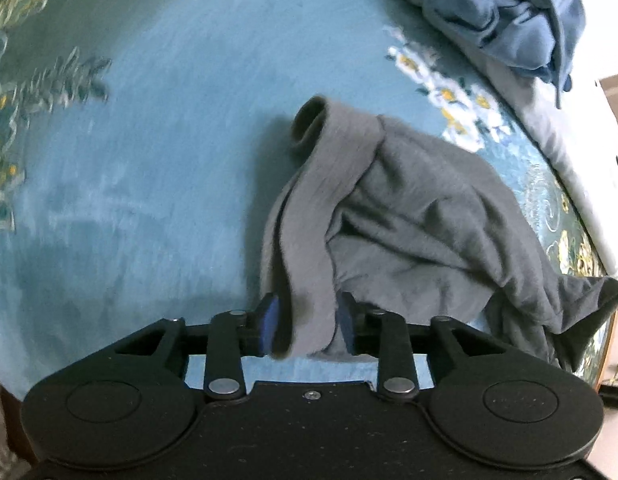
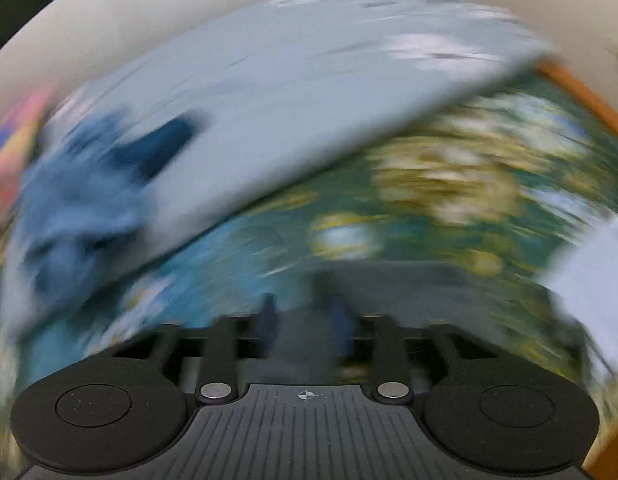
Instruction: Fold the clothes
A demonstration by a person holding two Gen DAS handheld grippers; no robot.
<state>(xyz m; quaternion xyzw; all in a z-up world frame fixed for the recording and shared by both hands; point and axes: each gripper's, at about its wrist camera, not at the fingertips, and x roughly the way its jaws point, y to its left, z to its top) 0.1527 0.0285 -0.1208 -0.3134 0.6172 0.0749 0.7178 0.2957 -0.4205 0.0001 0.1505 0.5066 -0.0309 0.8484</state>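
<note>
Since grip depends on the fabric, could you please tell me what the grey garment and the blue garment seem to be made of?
Grey garment: looks like soft matte knit, perhaps cotton jersey; it falls in limp folds and its band curls into a roll. Blue garment: also a soft matte fabric, bunched in rounded creases; the weave is too small to tell.

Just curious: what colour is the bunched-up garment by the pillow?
Blue garment, clearest in the left wrist view.

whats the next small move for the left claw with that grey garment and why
Probably draw the left claw back clear of the grey garment: its jaws stand apart with a cloth strip loose between them, and the garment lies crumpled on the blue bedspread, so a fresh grip is needed.
</note>
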